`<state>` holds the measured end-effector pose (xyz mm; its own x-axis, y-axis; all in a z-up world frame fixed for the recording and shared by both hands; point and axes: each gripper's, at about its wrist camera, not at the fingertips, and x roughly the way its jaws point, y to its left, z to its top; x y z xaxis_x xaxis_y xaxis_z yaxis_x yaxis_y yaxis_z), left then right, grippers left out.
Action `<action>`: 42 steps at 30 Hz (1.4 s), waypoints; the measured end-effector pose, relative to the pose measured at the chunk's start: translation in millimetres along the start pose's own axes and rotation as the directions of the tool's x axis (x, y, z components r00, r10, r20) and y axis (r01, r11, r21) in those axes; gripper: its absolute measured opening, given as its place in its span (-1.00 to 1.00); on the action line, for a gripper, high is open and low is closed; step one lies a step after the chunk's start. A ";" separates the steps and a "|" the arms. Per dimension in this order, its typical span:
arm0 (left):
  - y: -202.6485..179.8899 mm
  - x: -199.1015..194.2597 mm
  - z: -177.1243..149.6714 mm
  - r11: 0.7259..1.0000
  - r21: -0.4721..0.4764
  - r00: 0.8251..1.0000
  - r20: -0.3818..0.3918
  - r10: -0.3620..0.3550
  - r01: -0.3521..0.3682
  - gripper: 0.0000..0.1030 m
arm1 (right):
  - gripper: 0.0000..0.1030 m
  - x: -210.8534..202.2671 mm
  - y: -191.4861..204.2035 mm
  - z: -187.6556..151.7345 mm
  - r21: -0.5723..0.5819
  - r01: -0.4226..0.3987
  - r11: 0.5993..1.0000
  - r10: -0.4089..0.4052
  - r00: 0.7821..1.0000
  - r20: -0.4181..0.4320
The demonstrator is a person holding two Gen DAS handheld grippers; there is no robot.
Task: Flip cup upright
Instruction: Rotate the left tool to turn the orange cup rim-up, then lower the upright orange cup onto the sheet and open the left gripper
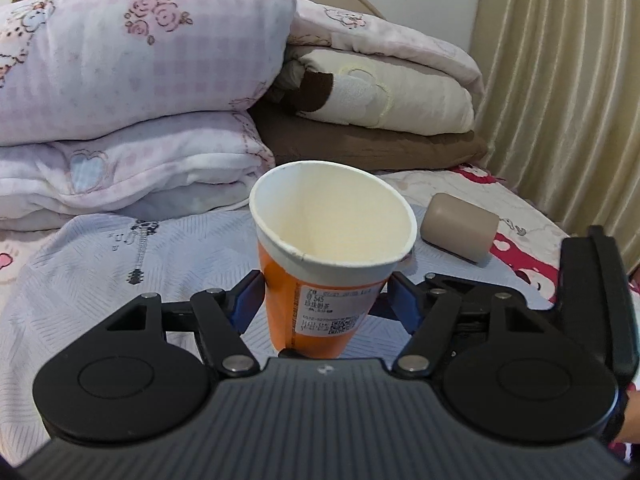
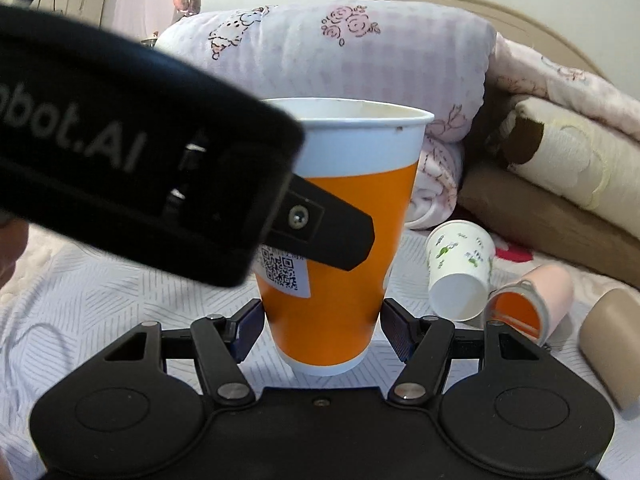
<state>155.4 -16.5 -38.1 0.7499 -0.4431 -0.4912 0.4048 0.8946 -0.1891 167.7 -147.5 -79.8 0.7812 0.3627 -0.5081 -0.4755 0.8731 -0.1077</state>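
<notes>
An orange and white paper cup (image 1: 320, 280) stands upright, mouth up, on the bedsheet. It also shows in the right wrist view (image 2: 344, 240). My left gripper (image 1: 322, 306) is shut on its lower body, blue pads pressed on both sides. My right gripper (image 2: 322, 330) straddles the same cup near its base; its blue pads (image 2: 394, 332) touch or nearly touch the sides. The left gripper's body (image 2: 140, 160) crosses the upper left of the right wrist view and hides part of the cup.
A floral white paper cup (image 2: 460, 272), a pink cup with orange inside (image 2: 532, 304) and a tan cup (image 1: 460, 232) lie on their sides to the right. Folded quilts and pillows (image 1: 140, 92) are stacked behind. A curtain (image 1: 560, 80) hangs at the right.
</notes>
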 end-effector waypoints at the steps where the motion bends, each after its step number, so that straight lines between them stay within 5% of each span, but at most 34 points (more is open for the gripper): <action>1: 0.8 1.2 -0.8 1.000 -0.005 1.000 -0.001 -0.008 0.008 0.29 | 0.35 2.8 -4.3 -0.5 0.015 -0.009 1.000 0.009 1.000 -0.001; 13: 14.7 15.1 -5.9 0.995 -0.095 0.999 -0.032 -0.032 0.029 0.30 | 0.35 24.7 -15.9 -5.0 0.045 -0.053 0.998 0.055 0.998 -0.040; 26: 1.8 6.5 -9.5 0.997 -0.056 0.997 -0.057 -0.060 0.057 0.45 | 0.38 11.6 -11.8 -13.4 0.046 -0.050 0.998 0.052 0.998 -0.037; 29: -3.0 2.7 -12.7 0.998 -0.034 0.997 -0.064 -0.051 0.048 0.47 | 0.61 8.8 -11.8 -13.8 0.041 -0.041 0.998 0.042 0.999 -0.031; 42: 2.3 -34.0 -12.9 0.988 -0.153 0.992 -0.126 0.016 -0.035 0.50 | 0.63 -34.2 -19.2 -9.2 0.114 0.008 0.993 -0.005 1.000 -0.029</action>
<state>124.1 1.4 -32.7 0.6844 -0.4181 -0.5973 0.2931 0.9079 -0.2997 146.4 -179.6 -68.2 0.7714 0.3488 -0.5322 -0.4198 0.9075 -0.0137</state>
